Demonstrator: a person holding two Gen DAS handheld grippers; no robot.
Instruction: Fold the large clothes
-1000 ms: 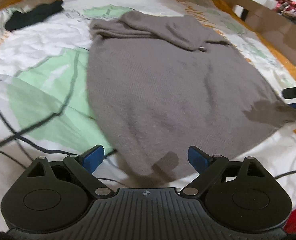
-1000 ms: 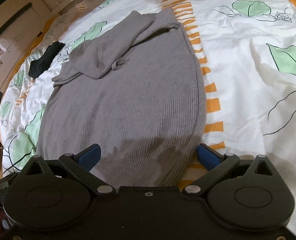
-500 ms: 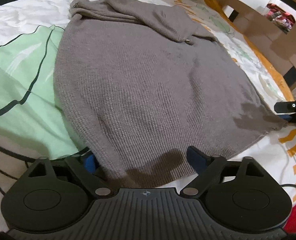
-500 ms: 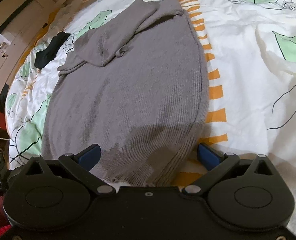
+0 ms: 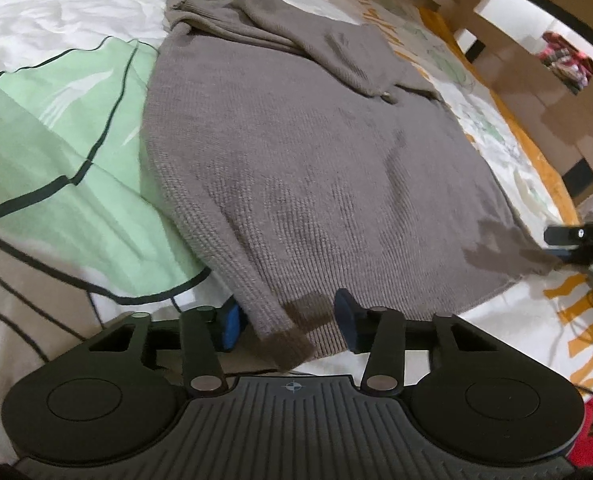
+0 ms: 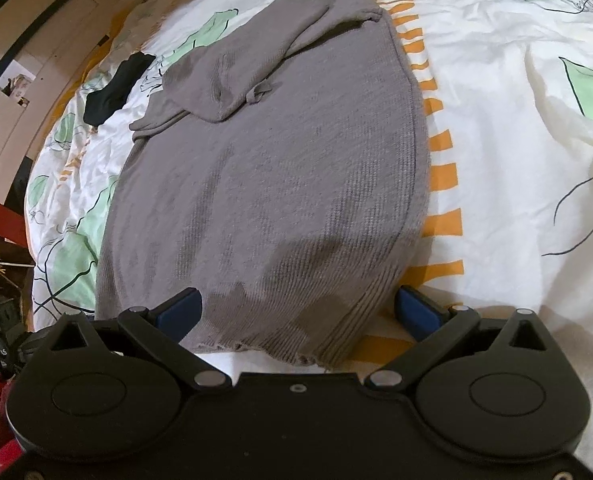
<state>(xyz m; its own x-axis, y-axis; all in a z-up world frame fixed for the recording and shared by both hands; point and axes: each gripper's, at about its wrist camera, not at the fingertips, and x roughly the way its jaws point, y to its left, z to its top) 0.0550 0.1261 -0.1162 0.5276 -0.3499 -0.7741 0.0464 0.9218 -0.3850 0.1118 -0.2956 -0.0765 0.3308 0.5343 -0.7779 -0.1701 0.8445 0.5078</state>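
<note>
Across the bed (image 6: 516,128), a large grey knitted sweater (image 5: 316,168) is lying flat on the white duvet with its green leaf and orange stripe print, its sleeves folded over its far end and its ribbed hem lying nearest to both tools.

At the sweater's near left corner, the left tool (image 5: 286,320) is straddling the hem: one blue pad (image 5: 229,326) is sitting just outside the sweater's side edge, and the other is standing on the knit a little way in. Its jaws have just been closing, with the corner of the hem bunched up between them. Both pads are lying right against the cloth, but whether they are already pressing it I cannot tell.

At the sweater's near right corner, the right tool (image 6: 296,312) is standing spread wide. Its left pad is hovering over the knit, and its right pad is sitting just beyond the sweater's right edge over an orange stripe. The hem corner is lying between the two, not pinched.

Beyond the sweater's far left side, a small black garment (image 6: 116,88) is lying on the duvet, well apart from it.
</note>
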